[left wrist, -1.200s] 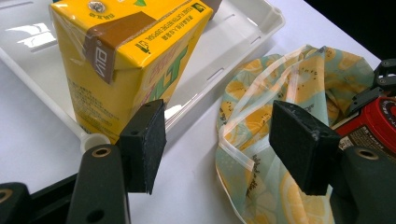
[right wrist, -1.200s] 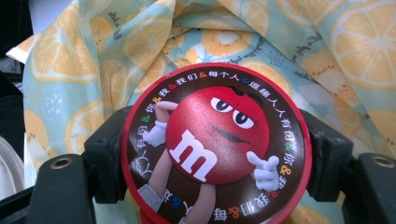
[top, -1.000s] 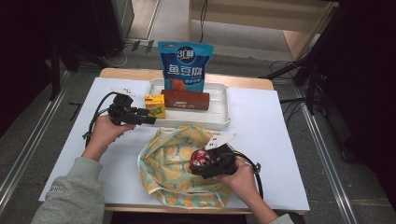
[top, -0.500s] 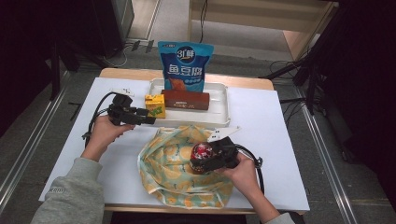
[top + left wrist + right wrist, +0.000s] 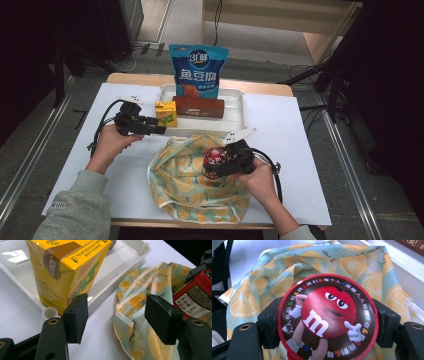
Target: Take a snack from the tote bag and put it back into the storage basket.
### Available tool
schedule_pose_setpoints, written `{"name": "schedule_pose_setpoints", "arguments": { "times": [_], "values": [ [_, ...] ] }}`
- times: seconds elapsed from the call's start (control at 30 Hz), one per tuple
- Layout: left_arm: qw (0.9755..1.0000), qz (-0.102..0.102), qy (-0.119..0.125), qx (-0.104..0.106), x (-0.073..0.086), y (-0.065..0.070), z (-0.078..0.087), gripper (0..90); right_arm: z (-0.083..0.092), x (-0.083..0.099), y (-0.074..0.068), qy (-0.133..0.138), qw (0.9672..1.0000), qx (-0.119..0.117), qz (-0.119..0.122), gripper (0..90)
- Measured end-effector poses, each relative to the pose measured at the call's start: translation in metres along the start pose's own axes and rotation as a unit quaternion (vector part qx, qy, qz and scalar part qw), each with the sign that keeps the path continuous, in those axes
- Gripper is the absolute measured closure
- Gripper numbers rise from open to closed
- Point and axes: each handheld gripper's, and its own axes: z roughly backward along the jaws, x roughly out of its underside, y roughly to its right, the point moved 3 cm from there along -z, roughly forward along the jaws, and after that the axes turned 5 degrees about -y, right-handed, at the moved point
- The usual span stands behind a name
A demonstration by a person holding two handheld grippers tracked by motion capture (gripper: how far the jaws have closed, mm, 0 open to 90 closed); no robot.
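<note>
Red M&M's tin [image 5: 215, 161] pinched by its sides in right gripper [image 5: 223, 162], held just above lemon-print cloth bag [image 5: 185, 185] at table's near edge (cartoon lid facing the gripper camera). Left gripper [image 5: 161, 130] spread wide, gripping nothing, pointed at yellow lemon tea carton [image 5: 166, 113] standing in white tray [image 5: 235, 114]. Fish tofu snack bag [image 5: 198, 70] behind tray.

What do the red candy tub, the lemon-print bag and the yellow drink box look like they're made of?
Red candy tub: likely rigid plastic with a glossy printed lid, judging by the sheen on it. Lemon-print bag: soft woven fabric, matte, lying in folds and creases. Yellow drink box: coated paperboard carton, with sharp folded edges, a slight shine and what looks like a wrapped straw on its side.
</note>
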Motion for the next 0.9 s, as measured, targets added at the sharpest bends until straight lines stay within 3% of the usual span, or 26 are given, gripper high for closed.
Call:
{"name": "schedule_pose_setpoints", "arguments": {
  "times": [0.9],
  "values": [
    [1.0000,-0.003,-0.005,0.004,0.001,0.000,0.000,35.6,0.005,-0.029,0.011,0.000,1.0000,0.001,0.001,26.0]
  ]
}}
